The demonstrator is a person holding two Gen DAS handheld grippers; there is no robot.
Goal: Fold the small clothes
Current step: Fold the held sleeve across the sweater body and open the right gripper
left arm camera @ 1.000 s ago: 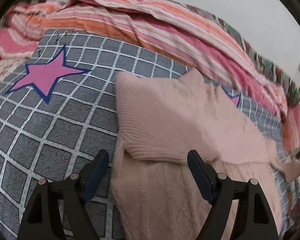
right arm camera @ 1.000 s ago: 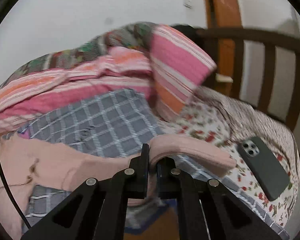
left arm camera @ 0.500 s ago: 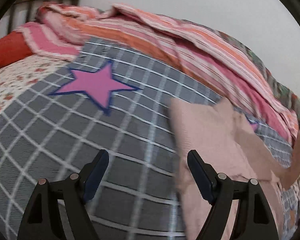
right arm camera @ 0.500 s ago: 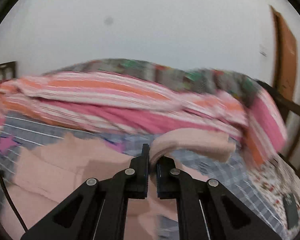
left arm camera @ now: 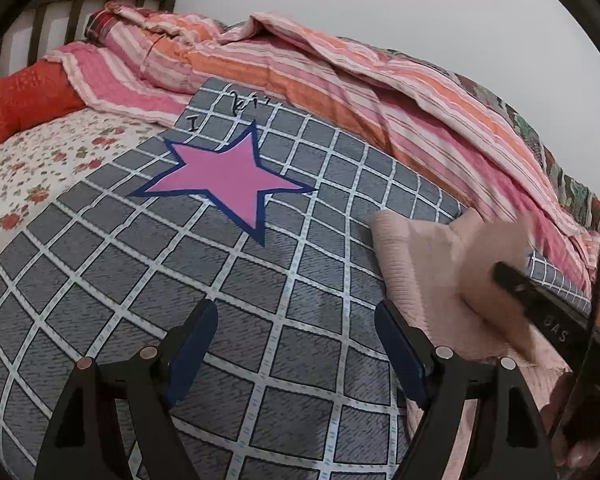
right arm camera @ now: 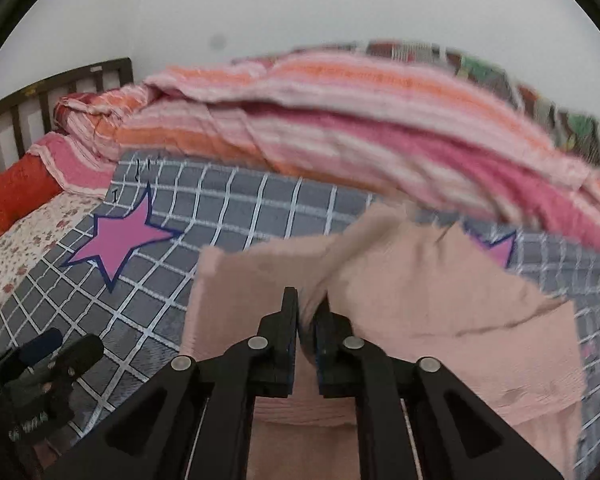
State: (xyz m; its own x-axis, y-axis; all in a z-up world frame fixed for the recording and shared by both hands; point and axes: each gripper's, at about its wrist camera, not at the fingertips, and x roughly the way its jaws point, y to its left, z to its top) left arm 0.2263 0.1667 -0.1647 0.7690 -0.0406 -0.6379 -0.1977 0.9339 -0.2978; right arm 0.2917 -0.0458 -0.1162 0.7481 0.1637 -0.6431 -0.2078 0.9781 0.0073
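Tongs first, nearest of all: the right tongs [right arm camera: 307,316] have a fold of the pink knit sweater [right arm camera: 440,300] between their fingers, a sleeve by the look of it, and the jaws are just starting to part, the cloth still lying in the narrow gap between them. That fold rises from the jaws and drapes back over the rest of the garment. The picture is smeared here, so the knit's detail is lost.

Off to the side, the left tongs [left arm camera: 296,344] stand wide apart with nothing between them, hovering over bare grey checked blanket [left arm camera: 180,280] just beside the sweater's near edge. A hand [left arm camera: 568,432] shows at the right rim of that view, wrapped around the other tool's dark body.

The sweater itself lies on the checked blanket toward the right side of the bed, ribbed hem facing the middle. Past it, a big pink star [left arm camera: 228,180] with a navy outline is printed on the blanket; a second star [right arm camera: 496,250] peeks out from under the sweater's far edge.

Further back, a striped pink and orange quilt [left arm camera: 340,92] is heaped along the far side of the bed. Floral sheet [left arm camera: 28,168] and an orange pillow [left arm camera: 16,100] sit at the head end, below the dark wooden headboard [left arm camera: 60,12].
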